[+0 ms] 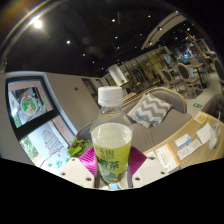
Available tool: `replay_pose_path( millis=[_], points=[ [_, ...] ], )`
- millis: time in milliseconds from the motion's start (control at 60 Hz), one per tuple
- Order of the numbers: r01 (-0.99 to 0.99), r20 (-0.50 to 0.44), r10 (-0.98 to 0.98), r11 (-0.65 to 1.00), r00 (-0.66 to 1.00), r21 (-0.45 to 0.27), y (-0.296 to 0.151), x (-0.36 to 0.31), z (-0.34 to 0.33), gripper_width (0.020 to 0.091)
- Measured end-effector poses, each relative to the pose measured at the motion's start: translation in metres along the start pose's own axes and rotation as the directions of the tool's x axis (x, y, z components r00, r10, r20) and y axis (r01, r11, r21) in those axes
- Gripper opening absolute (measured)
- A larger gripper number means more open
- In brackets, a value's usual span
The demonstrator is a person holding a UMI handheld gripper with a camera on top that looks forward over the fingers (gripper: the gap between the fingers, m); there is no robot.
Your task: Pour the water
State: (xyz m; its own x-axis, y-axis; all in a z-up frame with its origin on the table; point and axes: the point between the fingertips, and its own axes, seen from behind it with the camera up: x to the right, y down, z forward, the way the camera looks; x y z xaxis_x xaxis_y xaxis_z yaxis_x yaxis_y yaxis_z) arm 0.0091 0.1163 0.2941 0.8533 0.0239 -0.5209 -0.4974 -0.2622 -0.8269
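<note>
A clear plastic bottle point(112, 140) with a white cap and a green label stands upright between my gripper's point(112, 172) two fingers. Both magenta pads point(135, 157) press against its lower sides, so the gripper is shut on the bottle. The bottle holds a pale yellow-green liquid up to its shoulder. Its base is hidden behind the gripper body. The whole scene behind it is tilted, and the bottle appears lifted off any surface.
Behind the bottle is a sofa with a grey zigzag cushion point(152, 107). A wall with framed posters point(28, 104) is to the left. A low table with papers point(188, 145) lies to the right. Ceiling lights point(37, 22) shine above.
</note>
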Motion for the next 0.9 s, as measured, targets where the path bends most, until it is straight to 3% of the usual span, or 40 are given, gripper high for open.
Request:
replay_pose_path(
  millis=[83, 217, 400, 700, 733, 900],
  points=[
    [0.185, -0.079, -0.183, 0.983, 0.98, 0.016, -0.006, 0.051, -0.013, 0.0372],
    [0.373, -0.165, -0.376, 0.926, 0.912, -0.053, 0.018, 0.128, -0.014, 0.0372],
    [0.459, -0.158, -0.48, 0.875, 0.863, -0.153, 0.076, 0.198, -0.016, 0.0372],
    [0.465, -0.125, -0.498, 0.858, 0.858, -0.219, 0.137, 0.233, -0.014, 0.0385],
    [0.465, -0.127, -0.491, 0.865, 0.862, -0.189, 0.134, 0.231, -0.015, 0.0385],
    [0.452, -0.132, -0.481, 0.87, 0.867, -0.199, 0.135, 0.233, -0.016, 0.0485]
  ],
)
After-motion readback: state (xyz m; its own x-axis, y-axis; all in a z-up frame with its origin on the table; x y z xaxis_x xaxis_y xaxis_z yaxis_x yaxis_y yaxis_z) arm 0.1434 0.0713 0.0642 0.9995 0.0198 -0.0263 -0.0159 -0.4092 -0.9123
